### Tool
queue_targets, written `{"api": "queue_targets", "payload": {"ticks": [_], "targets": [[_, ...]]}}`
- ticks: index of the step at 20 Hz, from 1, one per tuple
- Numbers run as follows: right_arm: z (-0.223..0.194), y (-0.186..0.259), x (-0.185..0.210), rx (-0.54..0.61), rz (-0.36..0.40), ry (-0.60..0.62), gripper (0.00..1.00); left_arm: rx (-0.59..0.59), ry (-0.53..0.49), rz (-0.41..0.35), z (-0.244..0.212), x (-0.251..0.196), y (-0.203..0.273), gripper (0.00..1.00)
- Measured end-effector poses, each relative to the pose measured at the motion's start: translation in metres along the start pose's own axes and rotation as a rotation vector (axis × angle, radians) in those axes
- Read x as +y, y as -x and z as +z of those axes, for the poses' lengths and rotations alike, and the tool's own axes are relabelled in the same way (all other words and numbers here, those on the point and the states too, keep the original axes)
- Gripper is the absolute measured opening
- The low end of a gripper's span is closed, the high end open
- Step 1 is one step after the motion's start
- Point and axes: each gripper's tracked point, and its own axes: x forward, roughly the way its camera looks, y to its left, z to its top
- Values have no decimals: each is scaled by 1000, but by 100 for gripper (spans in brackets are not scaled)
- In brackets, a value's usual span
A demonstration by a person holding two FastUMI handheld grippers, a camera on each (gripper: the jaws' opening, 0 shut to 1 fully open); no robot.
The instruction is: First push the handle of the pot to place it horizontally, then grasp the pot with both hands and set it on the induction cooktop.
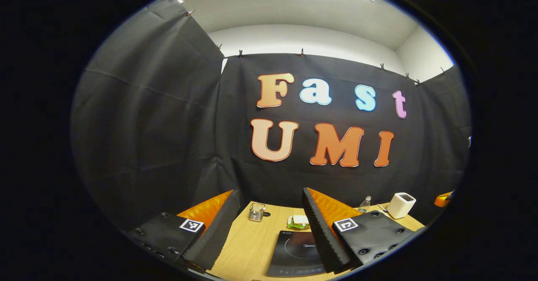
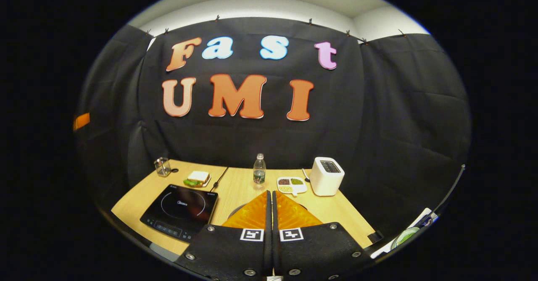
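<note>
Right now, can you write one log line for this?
left gripper open | right gripper shut, empty | induction cooktop bare | pot not grasped

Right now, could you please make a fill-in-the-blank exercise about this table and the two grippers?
1. The left gripper has its fingers ____.
2. The right gripper has its fingers ____.
3. The sandwich lies on the table behind the ____.
4. The white toaster stands on the same side of the water bottle as the ____ tray.

Missing words: open; shut; cooktop; snack
</note>
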Motion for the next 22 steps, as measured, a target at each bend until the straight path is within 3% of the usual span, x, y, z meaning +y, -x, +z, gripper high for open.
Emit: {"api": "queue_targets", "payload": {"ticks": [5,14,22], "targets": [[-63,-21,36,149,99,40,0,20,4,13,-9,5,-5,98],[-155,-42,48,371,126,36,0,59,8,67,-21,20,-3,98],[-214,-43,82,509,219,81,0,90,1,82,-33,22,-5,97]]}}
